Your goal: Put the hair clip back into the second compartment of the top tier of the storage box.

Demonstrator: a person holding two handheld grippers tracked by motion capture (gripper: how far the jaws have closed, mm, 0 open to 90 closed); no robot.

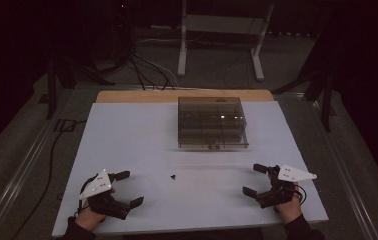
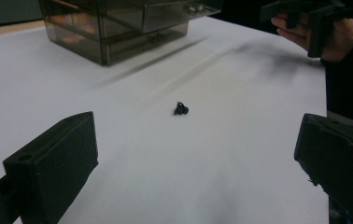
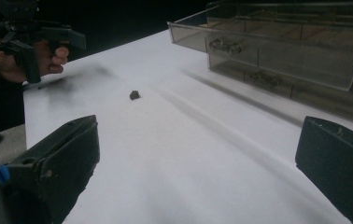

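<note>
Dark floor and cables surround a white table [image 1: 142,150] with a wooden strip along its far edge; behind it stands a pale metal frame [image 1: 222,35]. On the far middle of the table sits a smoky clear box [image 1: 211,123] with inner compartments — small items lie in some, too dim to identify. A tiny black part [image 1: 173,176] lies alone on the bare surface, nearer the person than the box and roughly midway between the two grippers.

At the near left corner, the left gripper [image 1: 126,189] rests low over the table in the person's hand [image 1: 88,217], jaws spread wide and holding nothing. In its own view the black part [image 2: 180,109] sits ahead between the jaws, well apart from both.

At the near right, the right gripper [image 1: 255,180] is likewise wide open and empty — its hand [image 1: 291,209] grips it from behind. Its view shows the part [image 3: 134,95] ahead to the left and the box [image 3: 296,51] at upper right.
</note>
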